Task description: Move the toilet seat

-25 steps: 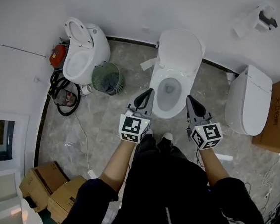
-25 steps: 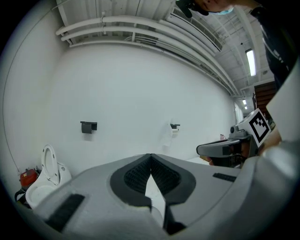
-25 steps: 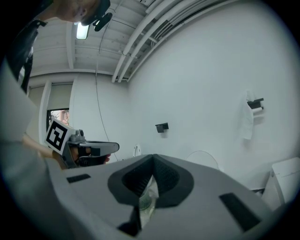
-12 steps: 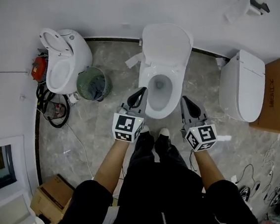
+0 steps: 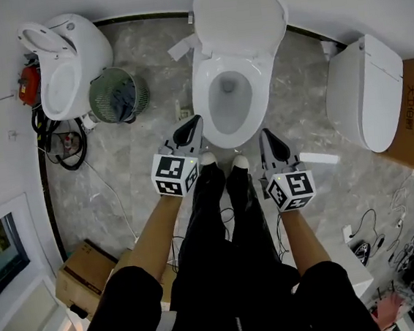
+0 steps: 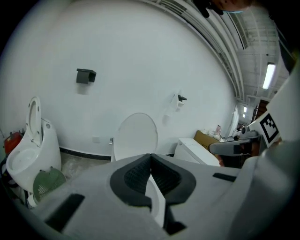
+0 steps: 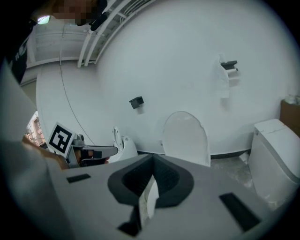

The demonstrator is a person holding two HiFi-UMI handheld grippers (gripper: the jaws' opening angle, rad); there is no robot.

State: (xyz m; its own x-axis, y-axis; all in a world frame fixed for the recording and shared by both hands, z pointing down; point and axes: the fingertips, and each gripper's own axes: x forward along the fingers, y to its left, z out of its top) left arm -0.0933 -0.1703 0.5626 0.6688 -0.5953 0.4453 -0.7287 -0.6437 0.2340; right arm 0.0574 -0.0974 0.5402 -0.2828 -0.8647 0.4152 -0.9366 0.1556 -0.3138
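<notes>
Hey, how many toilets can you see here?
3: the left toilet, lid raised, beside the green bin; the middle toilet, open, ahead of the person's feet; the right toilet, lid closed. Others may sit outside the frame.

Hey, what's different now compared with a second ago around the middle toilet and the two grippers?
The person has stepped closer to the middle toilet. The shoes now stand at the bowl's front edge, and the left gripper and right gripper flank its front. Nothing was taken hold of or let go. Both grippers stay shut and empty, and the toilet lid stays raised.
</notes>
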